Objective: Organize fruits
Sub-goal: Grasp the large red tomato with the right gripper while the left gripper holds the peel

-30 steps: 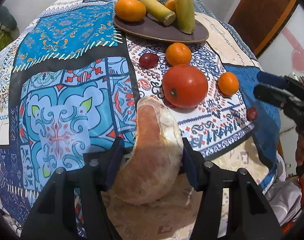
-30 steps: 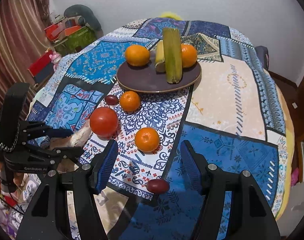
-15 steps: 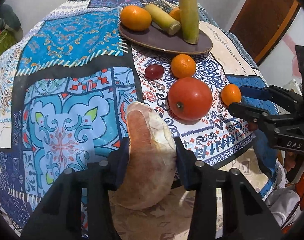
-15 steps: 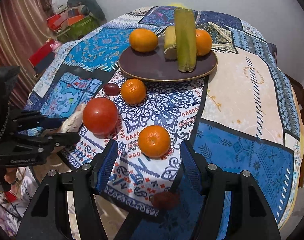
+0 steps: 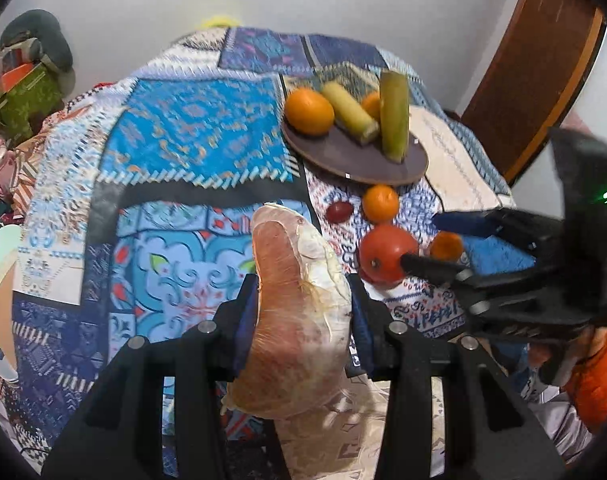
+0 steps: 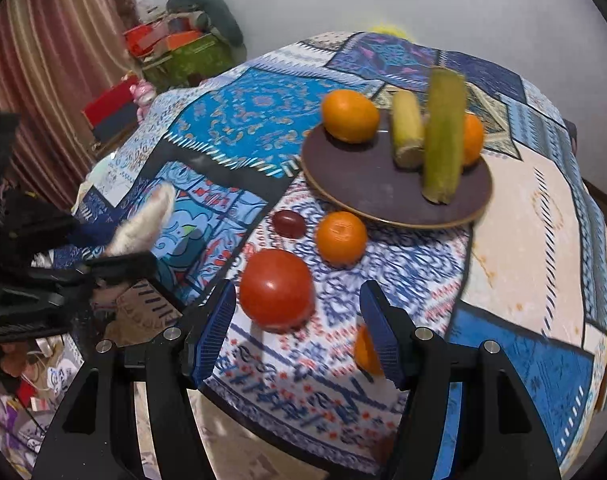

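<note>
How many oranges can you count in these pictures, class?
4: two on the plate, one left, one behind the stalks; one below the plate; one by the right tongs, partly hidden.

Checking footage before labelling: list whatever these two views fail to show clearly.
- Pomelo wedge: lower end hidden by left gripper, left wrist view.
- Small orange: mostly hidden behind a finger of the right gripper, right wrist view.
- Tablecloth pattern: motion-blurred.

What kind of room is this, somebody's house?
Probably a lived-in home: a table under a patterned patchwork cloth, a plate of fruit, curtains and a pile of household clutter against the wall.
</note>
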Action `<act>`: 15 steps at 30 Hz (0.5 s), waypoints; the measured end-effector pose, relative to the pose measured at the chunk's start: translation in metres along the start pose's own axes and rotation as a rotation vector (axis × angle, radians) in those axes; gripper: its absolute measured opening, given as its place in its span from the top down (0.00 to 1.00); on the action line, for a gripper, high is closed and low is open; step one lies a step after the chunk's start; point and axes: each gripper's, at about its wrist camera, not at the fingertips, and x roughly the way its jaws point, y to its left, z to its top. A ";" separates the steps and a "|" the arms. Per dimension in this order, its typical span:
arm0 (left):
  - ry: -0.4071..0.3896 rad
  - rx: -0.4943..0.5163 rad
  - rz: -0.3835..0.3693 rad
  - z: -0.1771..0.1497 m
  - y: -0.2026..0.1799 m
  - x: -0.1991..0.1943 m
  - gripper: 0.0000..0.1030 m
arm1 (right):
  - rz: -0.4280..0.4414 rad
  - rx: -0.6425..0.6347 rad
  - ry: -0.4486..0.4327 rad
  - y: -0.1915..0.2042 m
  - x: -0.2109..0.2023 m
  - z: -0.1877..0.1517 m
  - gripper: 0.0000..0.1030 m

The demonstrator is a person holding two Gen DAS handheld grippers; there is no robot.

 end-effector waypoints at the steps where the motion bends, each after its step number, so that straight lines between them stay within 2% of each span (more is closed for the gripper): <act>1: -0.004 -0.001 -0.001 0.001 0.001 -0.002 0.59 | 0.001 -0.010 0.009 0.003 0.005 0.001 0.41; 9: -0.005 -0.017 0.013 -0.002 0.005 -0.005 0.59 | 0.014 -0.026 0.070 0.009 0.032 0.004 0.41; 10: -0.003 -0.017 0.012 -0.003 0.005 -0.005 0.59 | 0.013 -0.023 0.074 0.008 0.035 0.004 0.43; 12: 0.001 -0.018 0.016 -0.003 0.005 -0.003 0.59 | 0.019 -0.019 0.083 0.007 0.037 0.003 0.54; 15: 0.007 -0.015 0.012 -0.001 0.004 0.000 0.59 | 0.031 -0.014 0.083 0.006 0.035 0.003 0.57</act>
